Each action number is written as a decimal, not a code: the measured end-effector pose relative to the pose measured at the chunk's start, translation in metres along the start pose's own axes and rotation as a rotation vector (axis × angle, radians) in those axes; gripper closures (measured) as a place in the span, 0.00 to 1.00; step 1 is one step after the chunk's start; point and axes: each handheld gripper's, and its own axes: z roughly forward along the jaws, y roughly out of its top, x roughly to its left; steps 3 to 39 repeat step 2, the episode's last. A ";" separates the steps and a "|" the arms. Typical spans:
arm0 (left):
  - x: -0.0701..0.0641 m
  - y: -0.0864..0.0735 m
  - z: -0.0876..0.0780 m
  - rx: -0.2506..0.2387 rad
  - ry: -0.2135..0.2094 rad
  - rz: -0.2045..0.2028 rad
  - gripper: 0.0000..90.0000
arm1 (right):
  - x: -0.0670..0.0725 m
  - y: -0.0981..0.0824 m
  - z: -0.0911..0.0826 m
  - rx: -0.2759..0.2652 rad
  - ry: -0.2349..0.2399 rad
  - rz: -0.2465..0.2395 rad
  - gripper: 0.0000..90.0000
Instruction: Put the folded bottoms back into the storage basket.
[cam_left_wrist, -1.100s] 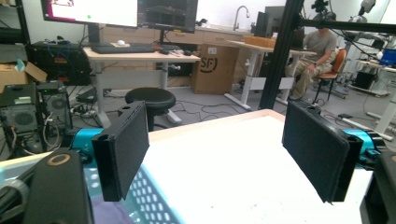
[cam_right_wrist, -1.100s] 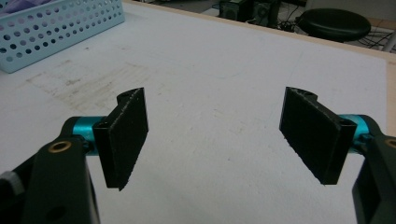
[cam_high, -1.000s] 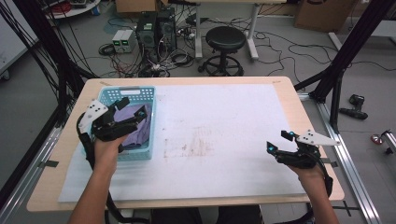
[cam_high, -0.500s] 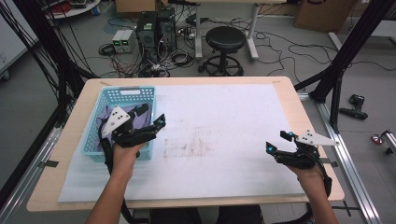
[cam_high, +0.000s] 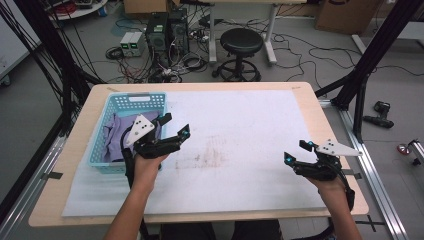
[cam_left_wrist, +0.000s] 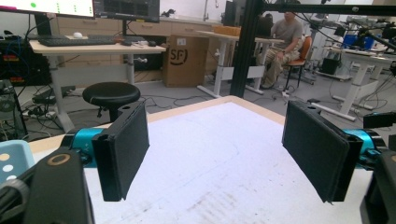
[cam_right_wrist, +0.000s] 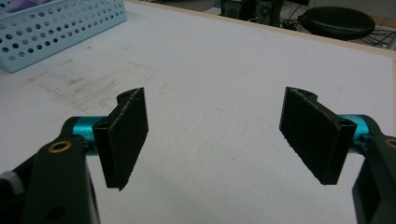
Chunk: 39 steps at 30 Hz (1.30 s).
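A light blue perforated basket (cam_high: 116, 100) stands at the table's left, with purple cloth (cam_high: 119, 134) lying inside it. My left gripper (cam_high: 176, 126) hovers at the basket's right rim, over the white mat (cam_high: 240, 130), jaws open and empty. The left gripper view looks along those wide-apart jaws (cam_left_wrist: 219, 154) across the mat, with nothing between them. My right gripper (cam_high: 296, 152) rests low near the front right of the mat, open and empty; its own view shows the gripper (cam_right_wrist: 215, 140) over bare mat with the basket (cam_right_wrist: 60, 28) far off at upper left.
The mat (cam_right_wrist: 224, 79) has a smudged patch (cam_high: 205, 159) near its middle. Beyond the far table edge stand a black stool (cam_high: 242, 44), computer towers (cam_high: 164, 31) and loose cables on the floor. A black frame post (cam_high: 367, 60) rises at the right.
My left gripper has moved rightward out of the basket to its right rim, over the mat, with nothing in its jaws. The right gripper has stayed still.
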 end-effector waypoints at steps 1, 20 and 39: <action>0.000 0.000 0.001 -0.001 -0.002 -0.002 0.25 | 0.000 0.000 0.000 0.000 0.001 0.000 0.26; 0.000 0.000 0.001 -0.001 -0.002 -0.002 0.25 | 0.000 0.000 0.000 0.000 0.001 0.000 0.26; 0.000 0.000 0.001 -0.001 -0.002 -0.002 0.25 | 0.000 0.000 0.000 0.000 0.001 0.000 0.26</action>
